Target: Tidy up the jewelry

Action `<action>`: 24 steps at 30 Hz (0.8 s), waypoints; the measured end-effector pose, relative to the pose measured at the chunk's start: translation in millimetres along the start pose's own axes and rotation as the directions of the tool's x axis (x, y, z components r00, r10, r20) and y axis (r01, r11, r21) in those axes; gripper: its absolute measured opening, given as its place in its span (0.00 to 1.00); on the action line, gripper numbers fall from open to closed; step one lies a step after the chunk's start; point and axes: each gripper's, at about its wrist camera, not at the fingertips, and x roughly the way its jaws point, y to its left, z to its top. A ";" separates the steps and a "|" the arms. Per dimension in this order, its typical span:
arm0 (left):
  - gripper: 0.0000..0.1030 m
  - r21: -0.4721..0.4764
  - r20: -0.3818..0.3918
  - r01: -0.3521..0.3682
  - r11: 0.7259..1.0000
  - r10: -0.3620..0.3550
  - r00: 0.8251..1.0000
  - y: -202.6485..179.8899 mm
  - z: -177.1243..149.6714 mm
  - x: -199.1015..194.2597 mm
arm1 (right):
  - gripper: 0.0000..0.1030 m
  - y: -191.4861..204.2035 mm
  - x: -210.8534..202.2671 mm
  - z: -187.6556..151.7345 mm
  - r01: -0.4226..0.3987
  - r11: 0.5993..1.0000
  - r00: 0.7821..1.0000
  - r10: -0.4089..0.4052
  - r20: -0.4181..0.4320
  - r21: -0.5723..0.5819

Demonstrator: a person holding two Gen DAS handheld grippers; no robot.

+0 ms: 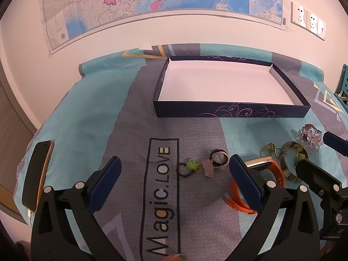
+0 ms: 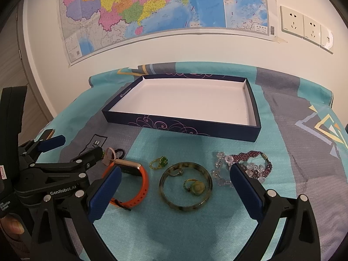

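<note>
Left gripper [image 1: 174, 165]: black moulded frame, triangular cut-outs in arms, round silver fasteners at pivots, dark blue pads [image 1: 108, 180] on finger faces. Right gripper [image 2: 175, 175]: identical build, same blue pads [image 2: 245, 187], same silver fasteners. White "GenRobot.AI" lettering was legible on left unit's side in right wrist view. Fingertip skin showed at lower left edge.

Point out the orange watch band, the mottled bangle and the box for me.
orange watch band [image 2: 144, 184]: right wrist view, on the strap's right curve.
mottled bangle [image 2: 184, 206]: right wrist view, near rim.
box [image 2: 180, 126]: right wrist view, front wall.
</note>
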 end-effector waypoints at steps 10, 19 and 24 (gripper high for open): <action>0.95 0.005 -0.016 0.036 0.999 -0.036 0.999 8.7 -1.6 6.2 | 0.94 -4.7 -2.3 -1.1 -0.003 1.000 0.999 0.003 0.035 0.000; 0.88 0.030 -0.041 0.106 0.994 -0.104 0.994 26.3 -9.1 13.8 | 0.83 -52.6 -3.4 -2.5 0.053 0.996 0.998 -0.050 -0.043 0.074; 0.76 0.012 -0.078 0.157 0.987 -0.156 0.985 30.4 -7.3 24.4 | 0.69 -87.9 0.6 -6.5 0.067 0.983 0.996 -0.055 -0.072 0.171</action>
